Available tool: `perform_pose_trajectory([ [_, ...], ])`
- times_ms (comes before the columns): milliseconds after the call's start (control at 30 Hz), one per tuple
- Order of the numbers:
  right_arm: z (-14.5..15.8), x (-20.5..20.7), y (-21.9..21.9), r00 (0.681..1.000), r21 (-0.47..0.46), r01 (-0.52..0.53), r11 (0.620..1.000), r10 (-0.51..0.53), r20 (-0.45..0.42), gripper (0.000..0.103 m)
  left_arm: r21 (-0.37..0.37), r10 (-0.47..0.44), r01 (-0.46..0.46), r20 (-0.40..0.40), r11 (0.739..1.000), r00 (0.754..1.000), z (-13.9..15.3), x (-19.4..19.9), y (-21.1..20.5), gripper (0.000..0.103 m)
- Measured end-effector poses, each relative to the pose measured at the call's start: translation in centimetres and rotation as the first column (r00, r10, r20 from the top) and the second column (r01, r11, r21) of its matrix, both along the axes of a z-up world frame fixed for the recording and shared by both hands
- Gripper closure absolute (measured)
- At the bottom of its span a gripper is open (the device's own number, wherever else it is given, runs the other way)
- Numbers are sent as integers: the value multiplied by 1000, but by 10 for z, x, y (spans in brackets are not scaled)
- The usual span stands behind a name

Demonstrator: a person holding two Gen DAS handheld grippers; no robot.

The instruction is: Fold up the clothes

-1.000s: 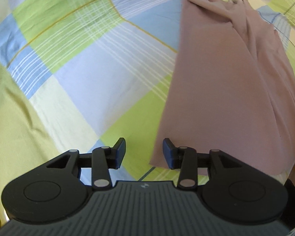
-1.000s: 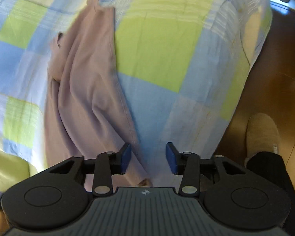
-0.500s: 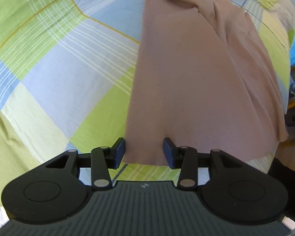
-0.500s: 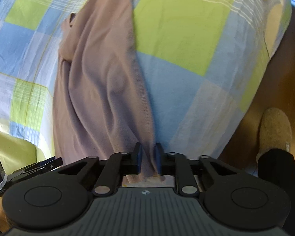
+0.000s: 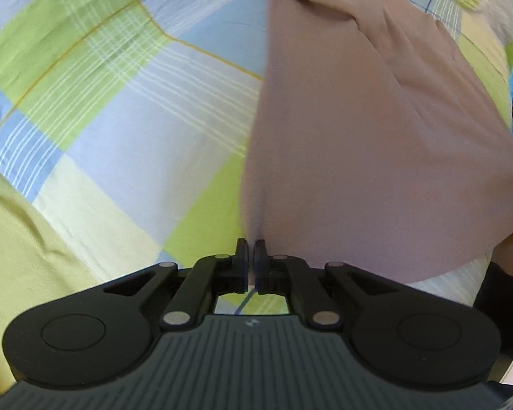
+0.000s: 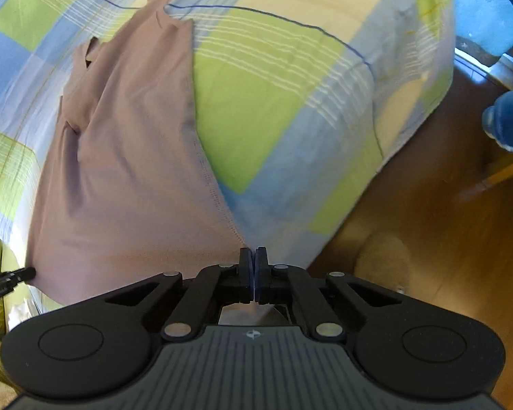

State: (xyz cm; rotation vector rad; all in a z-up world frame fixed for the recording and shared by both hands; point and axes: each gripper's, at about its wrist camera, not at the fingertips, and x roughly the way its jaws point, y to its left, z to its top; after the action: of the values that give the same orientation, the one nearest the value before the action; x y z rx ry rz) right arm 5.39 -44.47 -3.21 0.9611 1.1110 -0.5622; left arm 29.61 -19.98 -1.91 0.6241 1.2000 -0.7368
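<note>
Along the near hem, each corner of the pink garment [image 5: 376, 157] vanishes between black fingers: the left gripper [image 5: 251, 251] is pinched on one corner and the right gripper [image 6: 253, 259] on the other, so the cloth inside the jaws is hidden. Its far end, creased and partly blurred, lies on the checked bedsheet [image 6: 273, 102]. Beyond the bed edge, a tan slipper [image 6: 383, 256] sits on the wooden floor [image 6: 444, 239].
</note>
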Motion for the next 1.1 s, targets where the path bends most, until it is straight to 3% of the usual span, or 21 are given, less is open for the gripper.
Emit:
perform_pose_trajectory([
  [100,-2,1,6,998,6,-59,998,59,-18,103,50,-43,45,-31,998,999,-6,-7,0,102],
  [267,-13,12,4,997,62,-64,996,67,-49,101,73,-9,15,-77,997,997,-13,-4,2,101],
  [333,-4,16,-2,995,43,-80,996,82,-59,89,79,4,3,-82,997,997,-9,-1,3,100],
  [433,19,29,-21,992,-20,-112,994,111,-54,85,107,39,-32,-64,994,997,3,5,10,96],
  [567,49,59,-50,984,-124,-176,977,174,-24,81,61,92,-91,-17,994,996,26,26,9,92],
  [633,54,81,-68,978,-149,-207,967,210,5,77,14,107,-107,-1,994,994,33,42,-11,86],
  [733,55,122,-102,955,-189,-281,941,293,40,73,-43,97,-95,30,995,995,37,68,-49,85],
  [833,52,167,-138,915,-248,-378,892,401,50,72,-110,79,-72,62,991,995,41,95,-96,84],
  [900,46,203,-163,871,-297,-455,839,489,45,71,-136,39,-25,99,990,994,41,109,-134,82],
  [1033,37,270,-209,742,-373,-617,693,670,16,66,-111,-63,81,159,990,985,35,139,-210,79],
  [1100,32,299,-228,691,-383,-661,646,722,26,65,-108,-76,95,170,990,983,31,155,-245,78],
])
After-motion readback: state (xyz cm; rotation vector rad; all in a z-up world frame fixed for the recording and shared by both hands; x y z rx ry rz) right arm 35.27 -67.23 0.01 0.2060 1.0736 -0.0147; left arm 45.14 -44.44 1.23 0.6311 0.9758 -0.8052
